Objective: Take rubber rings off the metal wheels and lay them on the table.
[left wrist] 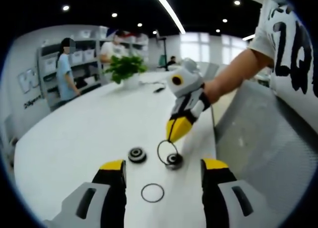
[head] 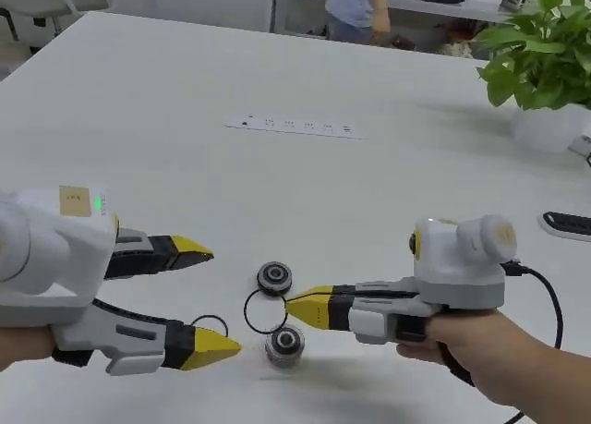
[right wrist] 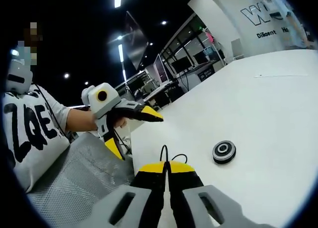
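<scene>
Two risks here. The right gripper (head: 294, 308) has its jaws together, pinching a thin black rubber ring (head: 247, 311) that loops between the far wheel (head: 274, 277) and the near wheel (head: 284, 344). Its low end is at the near wheel, and it cannot be told whether it has come fully off. If it is hooked, a pull would likely drag or tip that wheel, since nothing holds it down. The stretchy rubber could also slip from the narrow yellow tips and spring away.

The left gripper (head: 222, 299) hovers with its jaws wide apart and nothing in them. A second ring (left wrist: 142, 192) lies flat on the table (head: 277, 184) between those jaws.

The wheels are small, round, grooved discs of dull grey metal, and look heavy for their size. The rings are thin, floppy and matte. The tabletop is smooth, white and slick.
</scene>
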A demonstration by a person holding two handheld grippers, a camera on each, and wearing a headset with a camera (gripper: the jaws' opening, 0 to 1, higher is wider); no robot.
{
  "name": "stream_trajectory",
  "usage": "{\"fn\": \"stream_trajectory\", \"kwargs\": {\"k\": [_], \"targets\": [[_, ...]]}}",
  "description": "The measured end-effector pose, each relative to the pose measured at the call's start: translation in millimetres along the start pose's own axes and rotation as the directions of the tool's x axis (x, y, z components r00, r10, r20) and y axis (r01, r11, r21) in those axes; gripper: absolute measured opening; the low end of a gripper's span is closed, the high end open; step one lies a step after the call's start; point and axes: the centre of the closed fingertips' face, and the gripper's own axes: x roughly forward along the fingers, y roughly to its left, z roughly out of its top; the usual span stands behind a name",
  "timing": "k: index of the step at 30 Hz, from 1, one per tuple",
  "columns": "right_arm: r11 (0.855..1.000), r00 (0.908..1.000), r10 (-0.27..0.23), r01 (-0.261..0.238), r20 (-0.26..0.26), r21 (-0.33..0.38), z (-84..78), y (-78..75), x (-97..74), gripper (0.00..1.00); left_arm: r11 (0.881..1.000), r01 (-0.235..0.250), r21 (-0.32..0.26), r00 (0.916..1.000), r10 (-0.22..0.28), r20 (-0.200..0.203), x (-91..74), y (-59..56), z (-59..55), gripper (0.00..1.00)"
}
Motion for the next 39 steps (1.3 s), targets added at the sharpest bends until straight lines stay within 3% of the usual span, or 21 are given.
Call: {"fn": "stream_trajectory", "kwargs": {"k": [17,39], "targets": [[1.0,0.9991,0.027,-0.028,-0.033,-0.012,2.5,3.6,20.2,0.0,0.997,-0.071,-0.021,0.9975,0.07,-0.007,-28.9,14.1,-14.2,0.64],[0.999,0.9954,0.043,-0.045,-0.086,-0.02,-3.7,-1.4,47.8,0.0,0.99,-0.132,-0.053,0.9913,0.132,-0.01,-48.6,28.1,-24.4,0.65]]}}
